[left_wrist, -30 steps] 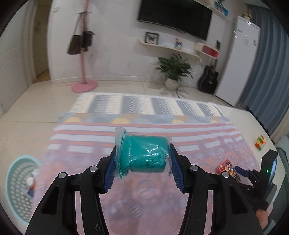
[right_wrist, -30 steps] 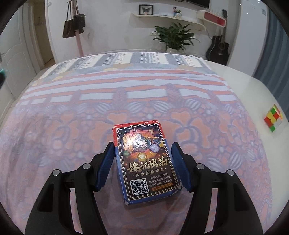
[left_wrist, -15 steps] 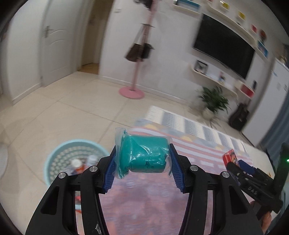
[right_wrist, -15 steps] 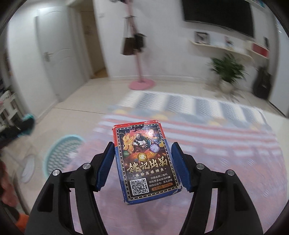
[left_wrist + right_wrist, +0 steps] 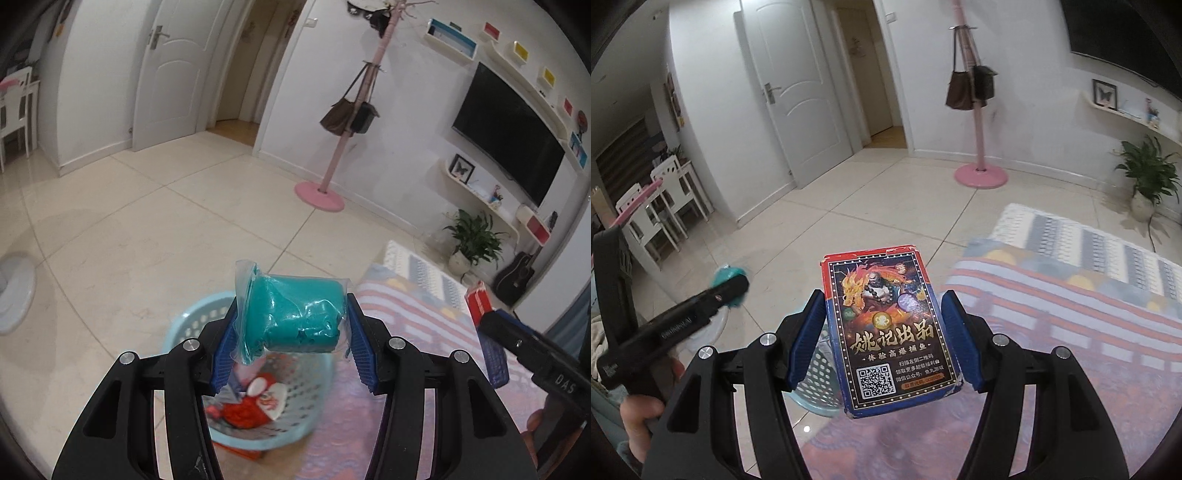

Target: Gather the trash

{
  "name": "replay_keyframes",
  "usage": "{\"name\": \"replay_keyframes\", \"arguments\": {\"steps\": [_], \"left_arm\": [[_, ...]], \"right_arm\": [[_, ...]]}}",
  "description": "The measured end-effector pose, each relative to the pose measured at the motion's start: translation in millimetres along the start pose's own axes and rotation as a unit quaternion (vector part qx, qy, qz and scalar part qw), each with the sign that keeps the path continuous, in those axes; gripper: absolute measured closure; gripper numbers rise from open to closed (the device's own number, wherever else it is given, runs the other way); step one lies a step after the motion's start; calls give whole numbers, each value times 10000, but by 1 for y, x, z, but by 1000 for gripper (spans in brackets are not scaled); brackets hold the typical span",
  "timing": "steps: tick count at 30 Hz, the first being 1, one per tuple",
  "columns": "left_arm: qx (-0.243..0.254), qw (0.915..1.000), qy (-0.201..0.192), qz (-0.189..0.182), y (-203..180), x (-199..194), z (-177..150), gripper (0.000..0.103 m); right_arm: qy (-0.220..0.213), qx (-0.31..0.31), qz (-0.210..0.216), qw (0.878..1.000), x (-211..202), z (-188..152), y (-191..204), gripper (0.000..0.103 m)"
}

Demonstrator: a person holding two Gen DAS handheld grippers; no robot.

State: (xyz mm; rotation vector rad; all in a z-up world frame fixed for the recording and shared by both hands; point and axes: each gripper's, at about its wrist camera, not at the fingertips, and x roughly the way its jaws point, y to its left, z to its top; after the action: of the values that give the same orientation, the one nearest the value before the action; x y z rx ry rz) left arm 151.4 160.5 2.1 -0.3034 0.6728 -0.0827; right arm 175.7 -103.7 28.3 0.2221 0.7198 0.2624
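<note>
Between the blue pads of the left gripper [image 5: 291, 341] sits a teal lump wrapped in clear plastic [image 5: 295, 317], clamped tight, directly above a pale blue perforated plastic basket [image 5: 184, 325] holding red-and-white wrappers [image 5: 255, 406]. Ahead of the right gripper [image 5: 882, 343], its jaws pinch a red-and-blue printed card box [image 5: 890, 339] over the patterned rug [image 5: 1071, 302].

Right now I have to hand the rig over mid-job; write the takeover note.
Left gripper: shut on the teal wrapped packet, held above the light blue basket.
Right gripper: shut on the playing card box, over the near edge of the patterned rug, with the basket showing just below and to its left.
Done: both items are off the floor; the basket already holds red and white trash.
Left: open the left gripper over the basket, then bring the card box over and drop it in too.
</note>
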Motion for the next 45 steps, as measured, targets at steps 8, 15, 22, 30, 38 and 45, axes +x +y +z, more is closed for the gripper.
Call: {"name": "replay_keyframes", "arguments": {"steps": [8, 15, 22, 30, 38, 45], "left_arm": [[-274, 9977, 455, 432, 37, 43, -10, 52], [-769, 9904, 1062, 442, 68, 78, -19, 52], [-1246, 9777, 1688, -11, 88, 112, -31, 52], [-1240, 9773, 1701, 244, 93, 116, -36, 47], [-1148, 9829, 1422, 229, 88, 95, -21, 36], [-647, 9922, 1017, 309, 70, 69, -10, 32]], "right_arm": [[356, -285, 12, 9990, 63, -10, 41, 42], [923, -296, -172, 9951, 124, -30, 59, 42], [1744, -193, -544, 9830, 180, -45, 58, 42], [1825, 55, -430, 9822, 196, -55, 49, 39], [1654, 280, -449, 9848, 171, -50, 42, 33], [1338, 339, -555, 9889, 123, -49, 46, 32]]}}
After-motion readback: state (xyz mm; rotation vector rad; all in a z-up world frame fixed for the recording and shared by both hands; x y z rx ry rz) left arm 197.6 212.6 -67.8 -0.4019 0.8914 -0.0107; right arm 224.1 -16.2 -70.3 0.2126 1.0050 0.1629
